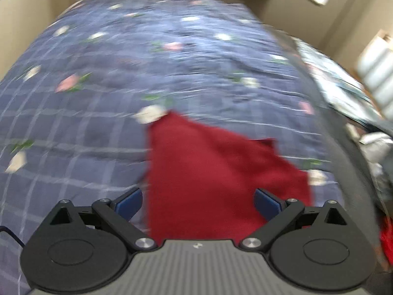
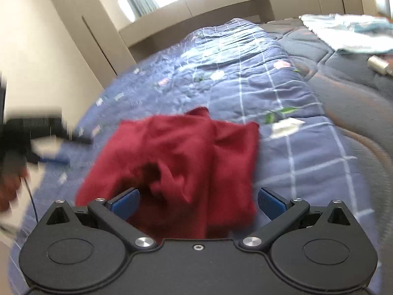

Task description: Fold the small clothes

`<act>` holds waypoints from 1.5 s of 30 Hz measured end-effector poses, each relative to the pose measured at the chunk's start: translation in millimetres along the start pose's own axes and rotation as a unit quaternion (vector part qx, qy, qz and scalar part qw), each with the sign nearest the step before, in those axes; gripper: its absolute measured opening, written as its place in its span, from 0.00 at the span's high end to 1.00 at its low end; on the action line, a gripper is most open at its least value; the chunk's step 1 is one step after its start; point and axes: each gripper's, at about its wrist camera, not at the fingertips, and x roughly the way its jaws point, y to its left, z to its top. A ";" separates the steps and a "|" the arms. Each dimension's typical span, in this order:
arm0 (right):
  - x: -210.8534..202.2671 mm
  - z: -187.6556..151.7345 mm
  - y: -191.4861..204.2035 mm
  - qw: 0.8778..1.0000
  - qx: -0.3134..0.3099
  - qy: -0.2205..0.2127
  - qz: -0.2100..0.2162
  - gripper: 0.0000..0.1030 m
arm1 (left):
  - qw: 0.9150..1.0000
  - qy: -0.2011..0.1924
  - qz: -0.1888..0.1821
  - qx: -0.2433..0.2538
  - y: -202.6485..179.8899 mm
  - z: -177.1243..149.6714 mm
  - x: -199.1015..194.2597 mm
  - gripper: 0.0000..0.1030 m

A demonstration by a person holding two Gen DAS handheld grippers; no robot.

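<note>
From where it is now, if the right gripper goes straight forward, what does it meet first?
Most likely the red garment: it lies rumpled on the quilt, directly ahead of the open right gripper. Blur hides the gap.

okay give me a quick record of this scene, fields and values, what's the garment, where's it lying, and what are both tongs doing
garment: red cloth, crumpled, not yet folded
surface: blue checked floral quilt on a bed
left tongs: open, jaws spread either side of the cloth, gripping nothing
right tongs: open, cloth between the jaws, not clamped
other items: pale cloth far across the bed
image quality: motion blur in both views
</note>
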 end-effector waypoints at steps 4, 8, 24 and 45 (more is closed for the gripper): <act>22.4 25.5 -8.9 0.999 0.040 -0.003 0.018 0.05 | 0.999 0.018 0.030 -0.038 37.8 -15.1 16.1 0.03; 46.5 42.1 -6.8 0.999 0.044 0.004 -0.002 0.21 | 0.998 0.034 0.025 -0.055 52.5 -29.9 34.8 0.03; 25.8 50.8 11.1 0.997 -0.030 -0.028 -0.067 0.94 | 1.000 0.006 -0.001 -0.028 35.1 -31.3 21.6 0.01; 68.3 56.4 1.7 0.991 -0.092 -0.014 -0.098 0.12 | 0.999 -0.042 0.030 -0.015 13.8 4.3 51.1 0.01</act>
